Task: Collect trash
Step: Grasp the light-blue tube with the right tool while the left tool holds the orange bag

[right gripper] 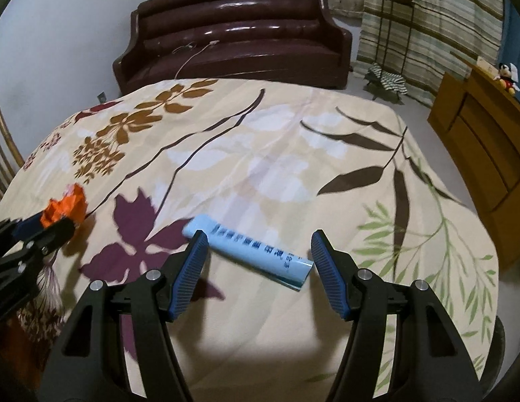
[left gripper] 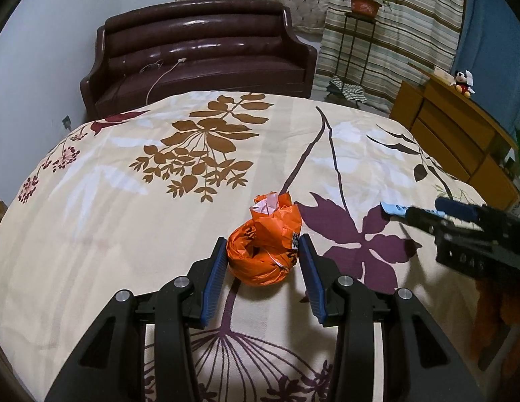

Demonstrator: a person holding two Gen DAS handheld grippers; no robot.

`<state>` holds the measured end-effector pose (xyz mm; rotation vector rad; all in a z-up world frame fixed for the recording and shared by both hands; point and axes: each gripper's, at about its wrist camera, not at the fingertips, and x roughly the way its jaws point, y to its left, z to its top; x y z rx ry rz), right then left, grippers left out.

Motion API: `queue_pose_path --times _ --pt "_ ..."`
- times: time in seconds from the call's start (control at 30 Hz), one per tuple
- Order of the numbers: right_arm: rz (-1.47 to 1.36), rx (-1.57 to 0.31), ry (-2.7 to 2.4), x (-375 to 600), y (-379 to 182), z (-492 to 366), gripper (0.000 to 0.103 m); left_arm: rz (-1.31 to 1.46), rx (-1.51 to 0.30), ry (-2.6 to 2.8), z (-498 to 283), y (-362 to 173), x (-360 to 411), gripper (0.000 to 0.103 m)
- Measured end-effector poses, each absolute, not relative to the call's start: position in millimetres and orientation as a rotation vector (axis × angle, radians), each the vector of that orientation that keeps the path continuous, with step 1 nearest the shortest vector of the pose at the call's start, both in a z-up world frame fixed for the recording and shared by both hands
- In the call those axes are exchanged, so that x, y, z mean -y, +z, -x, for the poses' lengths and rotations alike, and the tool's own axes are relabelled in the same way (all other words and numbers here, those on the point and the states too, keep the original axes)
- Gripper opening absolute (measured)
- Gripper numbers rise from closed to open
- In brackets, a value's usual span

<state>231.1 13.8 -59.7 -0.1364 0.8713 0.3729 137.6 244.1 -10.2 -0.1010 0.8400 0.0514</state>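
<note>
Orange bag crumpled, knotted; pale-blue tube flattened.

You had even, fairly dim indoor light from above, which left white glare streaks on the glossy sofa and soft dark shadows under the orange bag and the pale blue tube on the bedspread; colours looked slightly cool. Both fisheye views bowed the bed and walls strongly and went black at the corners; your right wrist view showed motion blur, smearing the tube's print and the left gripper at its edge, while your left wrist view stayed sharper.
</note>
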Motion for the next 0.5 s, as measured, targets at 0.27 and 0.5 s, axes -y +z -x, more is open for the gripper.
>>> queue_pose_path --times 0.27,0.5 --pt "0.156 -0.885 0.427 -28 -61 -200 0.063 0.106 -0.842 0.051 -135 -10 -246 0.043" --pt "0.188 -0.851 0.408 -34 -54 -191 0.063 0.102 -0.831 0.083 -131 -10 -258 0.043"
